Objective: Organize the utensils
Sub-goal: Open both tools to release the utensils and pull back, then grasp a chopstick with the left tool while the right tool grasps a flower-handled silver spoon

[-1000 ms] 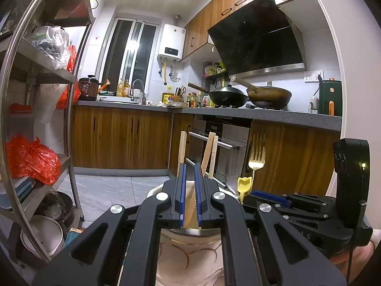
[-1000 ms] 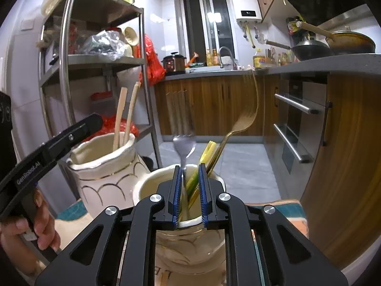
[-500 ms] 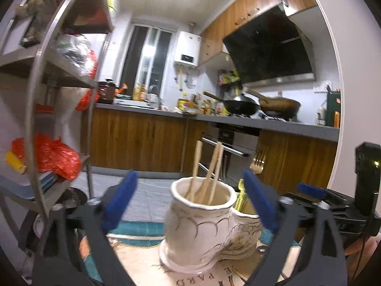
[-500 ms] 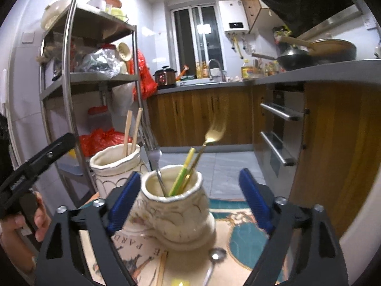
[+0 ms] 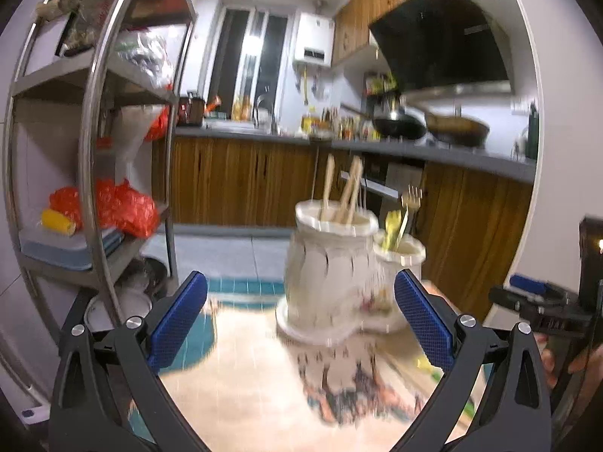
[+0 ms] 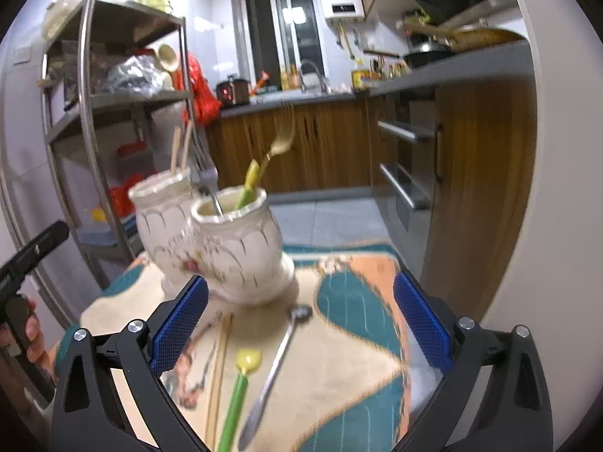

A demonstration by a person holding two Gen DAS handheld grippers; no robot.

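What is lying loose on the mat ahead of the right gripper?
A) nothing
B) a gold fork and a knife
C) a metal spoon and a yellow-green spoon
C: the metal spoon and the yellow-green spoon lie side by side on the mat, with wooden chopsticks beside them.

Two jars (image 6: 241, 248) block ahead; cloth (image 6: 339, 358) beside looks passable.

The two ceramic holders (image 6: 241, 248) were cream-white with scalloped gold line work and a small reddish floral motif. The cloth (image 6: 339, 358) over the bench was beige with teal patches, an orange band and a printed figure pattern. On it lay a silver spoon (image 6: 279, 361), a green-handled spoon with a yellow bowl (image 6: 241, 384) and pale wooden chopsticks (image 6: 218, 369). A gold fork (image 6: 280, 139) stood in one holder. Both grippers were black with blue textured pads (image 6: 179, 326).
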